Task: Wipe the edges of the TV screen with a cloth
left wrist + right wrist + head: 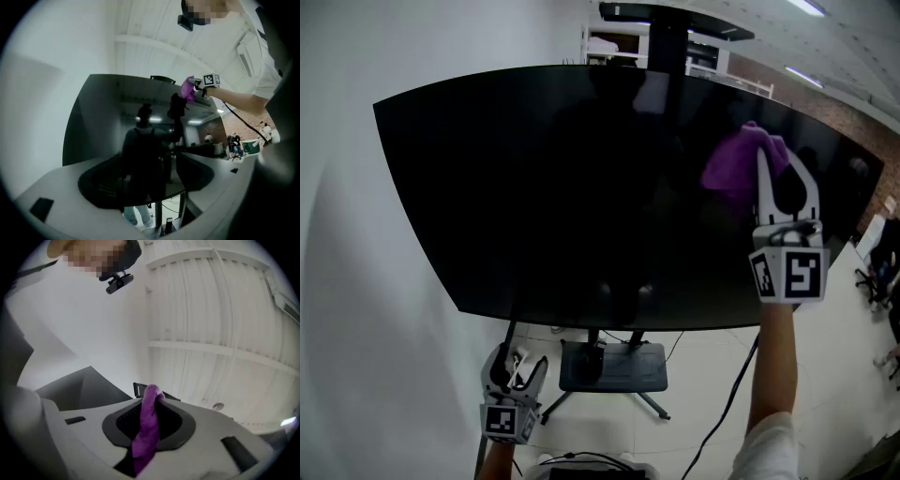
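Cloth (736,169), purple, sits pinched in the closed right tongs (776,173) at the TV screen (581,187)'s upper right, near its top edge, seemingly placed to wipe along it. The left tongs (517,367) hang spread and empty below the screen's bottom edge.

The right claw (780,167) has two long white plastic fingers (762,192) joined to a white cube with black square markers (789,274). A thin black cable (734,392) hangs from it, beside a white short sleeve (766,448). The left claw (516,370) is the same white build, with dark grey ribbed pads (101,185) and its own black-and-white marker cube (508,422). A small black camera (185,20) is worn on the head.
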The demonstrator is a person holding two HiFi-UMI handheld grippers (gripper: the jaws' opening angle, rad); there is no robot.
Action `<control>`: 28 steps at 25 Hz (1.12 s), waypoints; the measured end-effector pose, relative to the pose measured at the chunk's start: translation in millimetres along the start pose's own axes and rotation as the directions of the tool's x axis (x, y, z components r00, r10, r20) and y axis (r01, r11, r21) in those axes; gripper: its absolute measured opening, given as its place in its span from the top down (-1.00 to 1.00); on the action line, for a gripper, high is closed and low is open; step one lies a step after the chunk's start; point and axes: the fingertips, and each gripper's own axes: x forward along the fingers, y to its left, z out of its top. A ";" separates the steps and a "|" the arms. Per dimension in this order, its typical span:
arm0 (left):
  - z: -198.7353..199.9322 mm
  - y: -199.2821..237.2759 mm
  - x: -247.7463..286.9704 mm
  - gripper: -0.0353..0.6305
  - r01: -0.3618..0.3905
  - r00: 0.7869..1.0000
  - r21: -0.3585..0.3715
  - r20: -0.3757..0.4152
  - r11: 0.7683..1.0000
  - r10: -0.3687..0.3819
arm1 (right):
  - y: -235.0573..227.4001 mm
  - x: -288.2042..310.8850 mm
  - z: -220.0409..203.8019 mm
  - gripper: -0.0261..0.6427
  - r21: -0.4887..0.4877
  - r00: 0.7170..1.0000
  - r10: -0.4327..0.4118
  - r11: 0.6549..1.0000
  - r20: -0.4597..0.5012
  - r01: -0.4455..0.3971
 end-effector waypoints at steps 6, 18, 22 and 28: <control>-12.2 15.0 -10.0 -0.21 -0.015 1.000 0.066 0.001 0.998 0.015 | 6.5 105.7 46.9 0.74 -0.245 0.997 0.071 0.967 0.000 -0.069; -18.2 28.5 -24.6 -0.19 -0.073 0.997 0.037 -0.007 0.997 0.073 | 82.4 199.2 -7.2 0.72 -0.330 0.889 0.317 0.844 -0.331 -0.424; -20.1 21.3 -23.4 -0.19 -0.057 0.998 0.022 -0.025 0.998 0.057 | 71.6 190.2 -10.5 0.72 -0.284 0.878 0.325 0.857 -0.351 -0.430; -25.4 2.5 -16.8 -0.19 -0.018 0.999 0.022 -0.030 1.000 0.019 | 32.0 168.9 -27.0 0.73 -0.279 0.881 0.284 0.873 -0.377 -0.401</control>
